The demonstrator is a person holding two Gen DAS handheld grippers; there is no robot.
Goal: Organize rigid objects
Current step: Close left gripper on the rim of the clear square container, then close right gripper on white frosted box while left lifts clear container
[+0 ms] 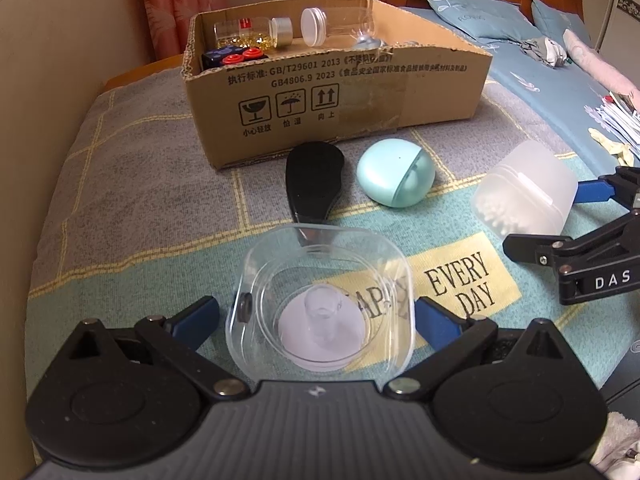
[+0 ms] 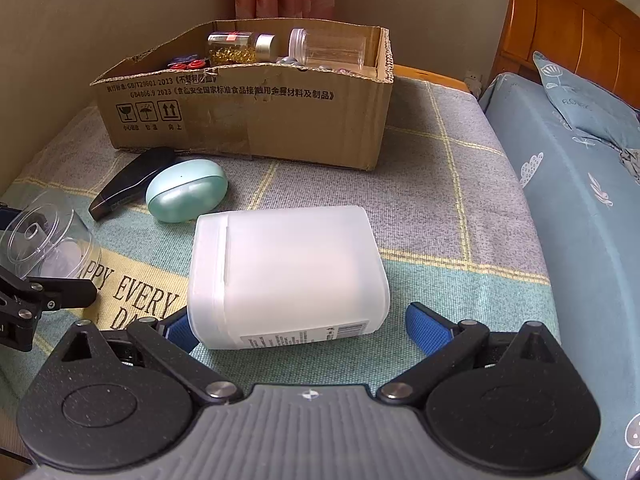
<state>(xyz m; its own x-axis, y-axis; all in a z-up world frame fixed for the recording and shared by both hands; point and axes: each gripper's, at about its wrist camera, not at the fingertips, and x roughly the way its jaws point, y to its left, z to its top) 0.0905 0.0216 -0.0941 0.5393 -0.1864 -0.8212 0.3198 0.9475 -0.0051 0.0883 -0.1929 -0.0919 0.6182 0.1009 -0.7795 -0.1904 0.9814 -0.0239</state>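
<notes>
My left gripper (image 1: 318, 314) is open, its blue fingers on either side of a clear plastic case (image 1: 320, 300) that lies on the blanket. My right gripper (image 2: 298, 326) is open around a frosted white box (image 2: 286, 274) lying on its side; the left finger touches it and the right finger stands apart. That box also shows in the left wrist view (image 1: 524, 188). A mint green oval case (image 1: 394, 178) and a flat black object (image 1: 312, 178) lie in front of the cardboard box (image 1: 336, 92), which holds jars and small items.
The blanket (image 1: 140, 184) covers a small raised surface against the wall. A bed with blue sheets (image 2: 580, 208) and pillows lies to the right, with papers (image 1: 622, 120) on it. A wooden headboard (image 2: 568, 28) stands behind.
</notes>
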